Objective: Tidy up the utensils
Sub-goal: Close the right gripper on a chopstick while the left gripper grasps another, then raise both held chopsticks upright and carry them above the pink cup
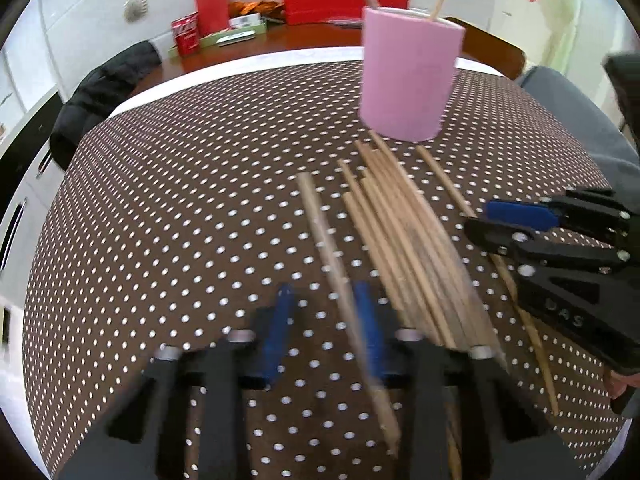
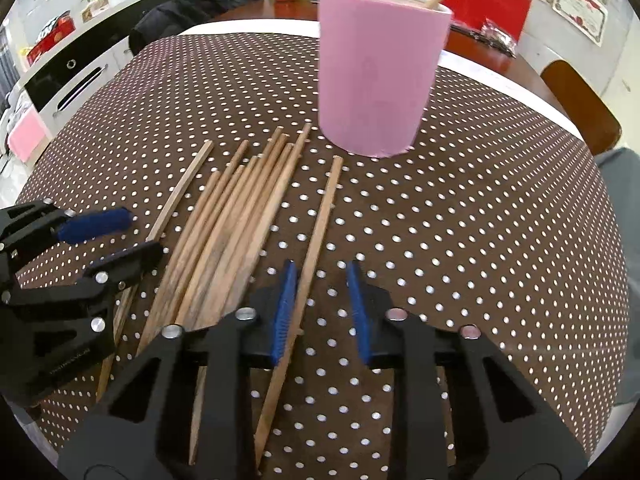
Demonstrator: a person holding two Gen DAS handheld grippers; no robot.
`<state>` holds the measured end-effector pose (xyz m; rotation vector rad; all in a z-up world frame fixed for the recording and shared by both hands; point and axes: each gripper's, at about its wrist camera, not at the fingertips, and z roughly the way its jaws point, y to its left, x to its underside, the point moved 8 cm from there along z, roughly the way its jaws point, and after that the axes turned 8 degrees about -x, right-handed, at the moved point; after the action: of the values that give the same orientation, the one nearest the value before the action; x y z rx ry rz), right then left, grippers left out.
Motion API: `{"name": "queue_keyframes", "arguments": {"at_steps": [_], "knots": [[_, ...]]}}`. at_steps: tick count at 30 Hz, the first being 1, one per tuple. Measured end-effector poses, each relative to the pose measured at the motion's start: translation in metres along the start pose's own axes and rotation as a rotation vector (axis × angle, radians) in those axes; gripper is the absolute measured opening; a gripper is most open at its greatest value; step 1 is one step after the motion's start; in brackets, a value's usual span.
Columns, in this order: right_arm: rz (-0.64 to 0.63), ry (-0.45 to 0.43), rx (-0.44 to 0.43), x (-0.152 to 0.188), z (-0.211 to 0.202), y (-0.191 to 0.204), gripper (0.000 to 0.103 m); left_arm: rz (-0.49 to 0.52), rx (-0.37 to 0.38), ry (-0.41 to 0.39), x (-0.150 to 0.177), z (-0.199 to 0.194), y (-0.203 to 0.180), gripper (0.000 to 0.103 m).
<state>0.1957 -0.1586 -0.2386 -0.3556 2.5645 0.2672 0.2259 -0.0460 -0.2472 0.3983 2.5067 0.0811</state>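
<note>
Now the left gripper [image 1: 324, 332] and right gripper [image 2: 320, 312] hang over the cloth [image 2: 480, 240], fingers apart, one stick [image 2: 324, 208] between each pair, not squeezed. More sticks [image 2: 240, 216] lie by the pink cup [image 2: 376, 80].

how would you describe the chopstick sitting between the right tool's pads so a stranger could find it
Start at the pink cup on the polka-dot tablecloth. In front of it lies a bundle of wooden chopsticks. The one you want lies alone to the bundle's right, apart from it, running back between the right tool.
</note>
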Motion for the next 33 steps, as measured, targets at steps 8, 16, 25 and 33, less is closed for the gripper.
{"name": "queue_keyframes", "arguments": {"at_steps": [8,16,25,33], "knots": [[0.122,-0.137,-0.167,0.013,-0.027,-0.002,0.006,-0.119,0.035,-0.045,0.009,-0.015,0.014,0.006],[0.187,-0.415,-0.329,-0.002,-0.096,-0.005,0.006,-0.248,0.085,-0.284,-0.018,-0.077,0.030,0.006],[0.213,-0.661,-0.365,-0.048,-0.156,-0.021,0.006,-0.291,0.219,-0.607,-0.088,-0.148,0.027,0.006],[0.204,-0.831,-0.322,-0.124,-0.193,-0.043,0.006,-0.324,0.320,-0.803,-0.176,-0.180,0.018,0.006]]}}
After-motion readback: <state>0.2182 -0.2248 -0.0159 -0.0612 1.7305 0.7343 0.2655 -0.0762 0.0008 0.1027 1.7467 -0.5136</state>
